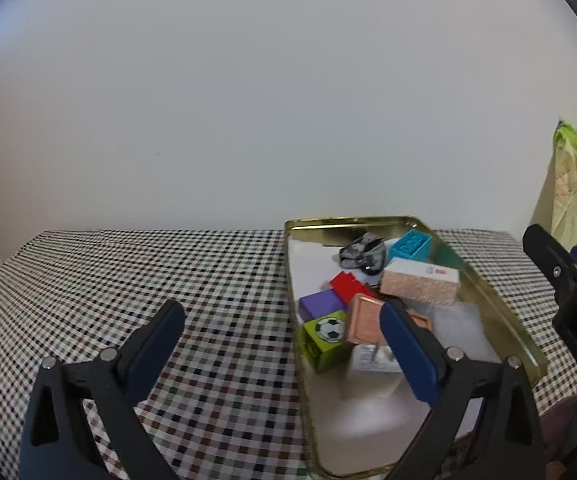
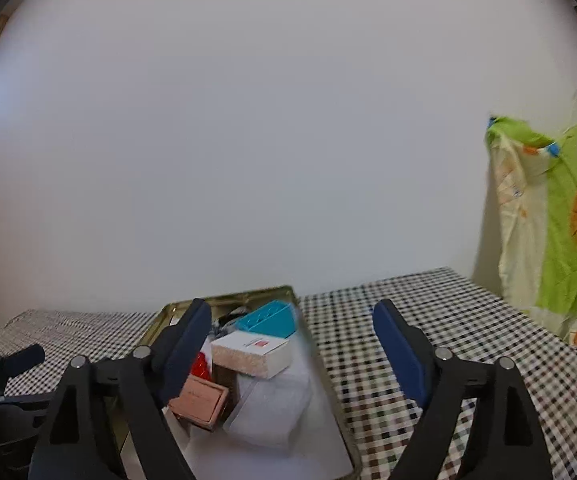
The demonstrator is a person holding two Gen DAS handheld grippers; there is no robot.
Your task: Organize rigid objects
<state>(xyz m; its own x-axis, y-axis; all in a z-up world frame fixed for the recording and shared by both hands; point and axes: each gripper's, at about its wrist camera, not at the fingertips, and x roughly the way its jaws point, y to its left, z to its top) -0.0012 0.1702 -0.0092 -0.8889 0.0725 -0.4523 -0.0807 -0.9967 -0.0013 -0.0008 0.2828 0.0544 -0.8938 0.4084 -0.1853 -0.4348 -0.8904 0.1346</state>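
Observation:
A gold metal tin [image 1: 492, 300] lies on the checked tablecloth [image 1: 168, 280]. It holds a teal brick [image 1: 410, 245], a white and pink box [image 1: 420, 282], a red brick [image 1: 348, 286], a purple block [image 1: 320, 304], a green football block [image 1: 326, 338], a copper-pink box [image 1: 364, 322], a clear plastic case [image 1: 372, 358] and a grey crumpled item [image 1: 362, 255]. My left gripper [image 1: 284, 320] is open and empty above the tin's left rim. My right gripper [image 2: 292, 332] is open and empty above the tin [image 2: 304, 320]; the teal brick [image 2: 266, 320], white box [image 2: 252, 354] and pink box [image 2: 200, 400] show there.
A white wall stands behind the table. A green and yellow cloth [image 2: 556, 216] hangs at the right past the table edge. The right gripper's body [image 1: 568, 280] shows at the right of the left wrist view. Checked tablecloth [image 2: 448, 340] stretches on both sides of the tin.

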